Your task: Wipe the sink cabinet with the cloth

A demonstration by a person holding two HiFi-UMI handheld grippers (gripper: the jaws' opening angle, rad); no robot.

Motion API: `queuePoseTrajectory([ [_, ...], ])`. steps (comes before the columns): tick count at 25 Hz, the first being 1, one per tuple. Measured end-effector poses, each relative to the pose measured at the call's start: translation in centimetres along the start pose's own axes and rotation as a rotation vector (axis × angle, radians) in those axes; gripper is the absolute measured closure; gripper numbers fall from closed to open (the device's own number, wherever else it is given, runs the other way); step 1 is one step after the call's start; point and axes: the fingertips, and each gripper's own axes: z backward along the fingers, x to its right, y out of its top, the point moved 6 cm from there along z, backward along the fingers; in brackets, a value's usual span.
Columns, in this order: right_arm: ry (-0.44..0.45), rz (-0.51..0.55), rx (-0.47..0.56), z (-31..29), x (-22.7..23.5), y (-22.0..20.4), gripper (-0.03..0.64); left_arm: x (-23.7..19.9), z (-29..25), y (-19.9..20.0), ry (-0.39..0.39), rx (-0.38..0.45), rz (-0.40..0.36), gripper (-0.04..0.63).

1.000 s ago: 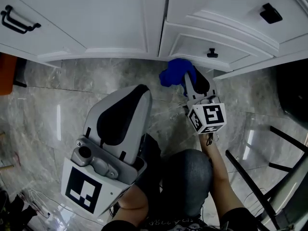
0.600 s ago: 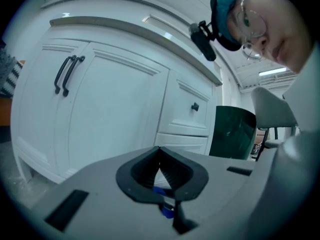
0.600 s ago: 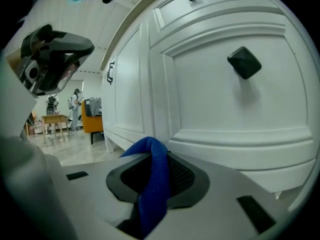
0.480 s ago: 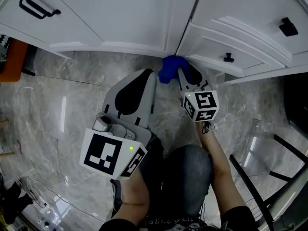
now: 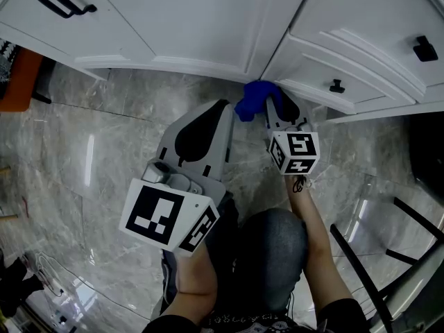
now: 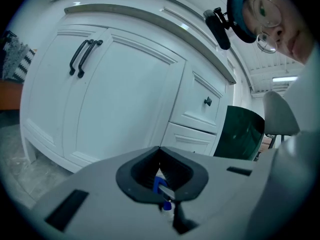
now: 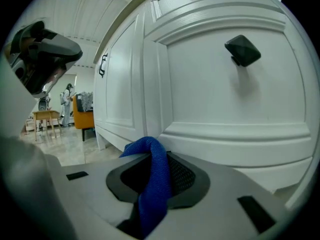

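Head view: right gripper (image 5: 279,108) centre frame, jaws clamped on blue cloth (image 5: 254,97), cloth at bottom edge of white sink cabinet (image 5: 208,26). Left gripper (image 5: 216,113) just left of cloth, over marble floor (image 5: 104,130).
Left gripper view: jaws together, gripping nothing.
Right gripper view: cloth between jaws, low centre, below drawer knob (image 7: 242,50).

A home: white panelled sink cabinet (image 5: 194,19), black handles (image 5: 66,5), grey marble-tiled floor (image 5: 104,137).

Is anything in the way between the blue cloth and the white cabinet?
No, nothing visible. The right gripper is shut on the blue cloth, which sits right by the bottom edge of the white cabinet, with nothing between them.
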Motion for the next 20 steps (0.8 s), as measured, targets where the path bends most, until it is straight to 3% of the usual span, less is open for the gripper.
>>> queuePoseTrajectory([
  [20,-0.084,-0.046,-0.002,1.8,2.2,-0.5,0.526,0.8,-0.2,-0.1,-0.037,0.001,0.017,0.591],
])
